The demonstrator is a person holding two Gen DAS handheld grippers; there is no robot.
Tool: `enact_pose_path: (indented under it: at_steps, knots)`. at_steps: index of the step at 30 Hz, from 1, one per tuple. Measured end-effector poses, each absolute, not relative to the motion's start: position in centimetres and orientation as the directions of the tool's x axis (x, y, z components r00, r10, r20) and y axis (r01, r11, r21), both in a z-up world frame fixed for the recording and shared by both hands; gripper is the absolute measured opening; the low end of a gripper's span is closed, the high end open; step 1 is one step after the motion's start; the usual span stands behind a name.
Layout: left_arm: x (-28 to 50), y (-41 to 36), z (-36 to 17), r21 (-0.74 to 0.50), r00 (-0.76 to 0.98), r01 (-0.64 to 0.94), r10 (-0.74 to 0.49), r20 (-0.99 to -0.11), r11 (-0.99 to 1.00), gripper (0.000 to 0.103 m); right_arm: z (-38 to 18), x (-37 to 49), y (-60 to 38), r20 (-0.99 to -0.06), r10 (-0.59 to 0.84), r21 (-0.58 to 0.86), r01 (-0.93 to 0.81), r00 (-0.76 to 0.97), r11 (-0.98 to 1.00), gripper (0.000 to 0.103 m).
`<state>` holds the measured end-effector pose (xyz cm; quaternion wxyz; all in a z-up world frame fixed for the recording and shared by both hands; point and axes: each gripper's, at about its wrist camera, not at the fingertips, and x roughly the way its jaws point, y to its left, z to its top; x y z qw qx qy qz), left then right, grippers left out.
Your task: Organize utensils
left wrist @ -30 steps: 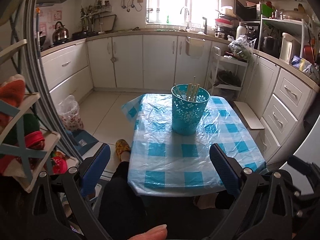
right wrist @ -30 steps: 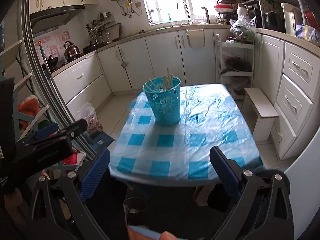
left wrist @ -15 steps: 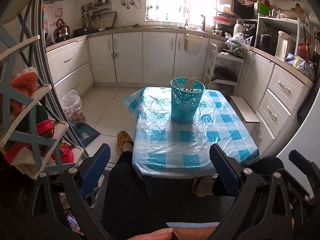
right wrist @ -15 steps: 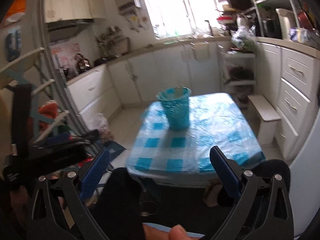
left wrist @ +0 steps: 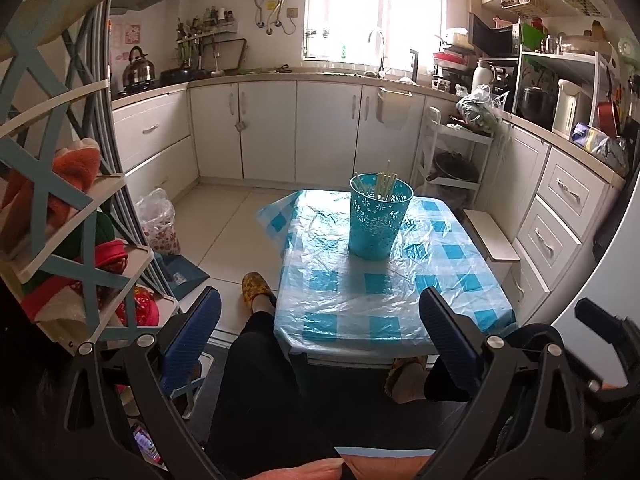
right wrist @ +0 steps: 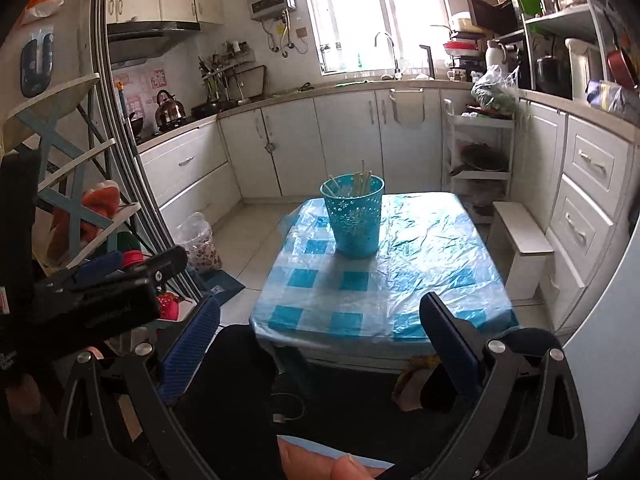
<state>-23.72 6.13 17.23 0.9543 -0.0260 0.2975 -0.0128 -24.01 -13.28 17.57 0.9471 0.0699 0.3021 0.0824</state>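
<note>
- Since a second ago you have drawn both grippers back and up from the desk; the teal perforated plastic utensil holder (left wrist: 380, 218) now sits farther away and smaller in each wrist view, and the right view, blurred half a second ago, is sharp again.
- Your left gripper (left wrist: 318, 320) has its blue-padded fingers (left wrist: 190, 334) spread wide apart with nothing between them; it hangs short of the near edge of the desk, above your dark-trousered legs.
- Your right gripper (right wrist: 318, 326) is likewise spread wide and holds nothing, also short of the desk edge; the black body of the left gripper shows at the left side of the right wrist view.
- The utensil holder stands upright on the small desk with the blue-and-white checked cloth under clear plastic sheeting (left wrist: 400, 292), towards its far half and well apart from both grippers.
- A bundle of pale wooden chopsticks (left wrist: 384, 186) stands inside the holder, tips poking above the rim, some leaning to the left side.
- Your foot in a yellow patterned slipper (left wrist: 256, 286) rests on the tiled floor just beside the left edge of the desk.
- A white low stool (right wrist: 522, 236) stands on the floor by the right side of the desk, near the white drawer cabinets.
</note>
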Motion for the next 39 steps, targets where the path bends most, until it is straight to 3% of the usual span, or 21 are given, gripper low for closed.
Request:
enact_pose_path:
  at_steps: [5,17,39]
  knots:
    - [-24.5,6.6,17.7,-0.062,0.836,-0.002,-0.032,-0.548,0.998,0.095,17.7,-24.6,-13.5,-0.581,0.168,0.186,-0.071,0.797,0.98,0.096]
    - [-26.4,7.2,19.0,-0.081,0.867,-0.003,-0.037,-0.497,0.997,0.095,19.7,-26.7,-12.3,-0.504,0.158,0.152,-0.093,0.849,0.984,0.096]
    - [-28.8,8.1,20.9,-0.092,0.907,-0.026,-0.016,-0.421,0.995,0.095,20.9,-27.8,-11.3,-0.457,0.154,0.104,-0.119,0.876,0.987,0.096]
